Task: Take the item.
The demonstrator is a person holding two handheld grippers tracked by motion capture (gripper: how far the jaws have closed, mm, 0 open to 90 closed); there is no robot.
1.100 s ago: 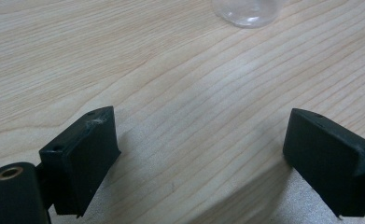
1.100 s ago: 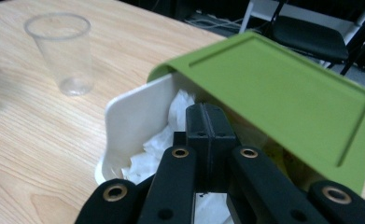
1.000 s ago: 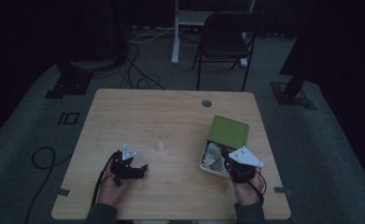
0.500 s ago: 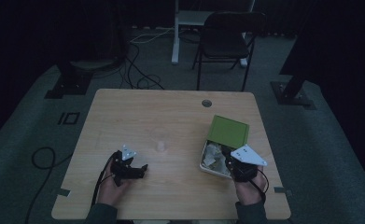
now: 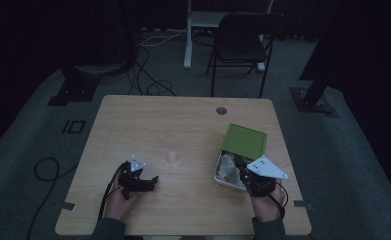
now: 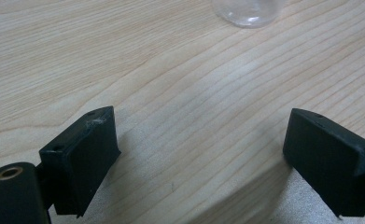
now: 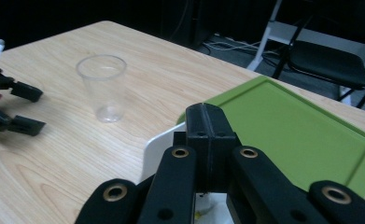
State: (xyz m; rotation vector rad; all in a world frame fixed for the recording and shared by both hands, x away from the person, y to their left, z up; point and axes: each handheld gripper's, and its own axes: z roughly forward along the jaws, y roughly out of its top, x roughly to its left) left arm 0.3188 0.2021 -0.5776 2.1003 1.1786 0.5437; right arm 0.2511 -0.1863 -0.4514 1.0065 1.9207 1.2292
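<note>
Dark room, pale wooden table point(image 5: 183, 125), and you sit at its near edge with a pair of tongs in each hand. Your right tongs point(image 7: 210, 122) are closed, jaw against jaw with nothing between them, poised over the near end of the white container point(image 5: 222, 176) at the table's right side. That container lies with its long axis running from you toward the far edge, tilted slightly rightward; its green lid point(image 5: 244, 141) is swung open at the far end and lies flat, inner face up. Crumpled pale contents point(image 5: 227, 166) sit inside, too dim to name. From the right gripper view, the tongs point across the container's white rim toward the lid.

Your left tongs point(image 6: 199, 144) stand wide open, empty, low over bare wood. A clear plastic cup point(image 5: 171, 149) stands upright, mouth up, just beyond them, and well apart from the container to its left.
</note>
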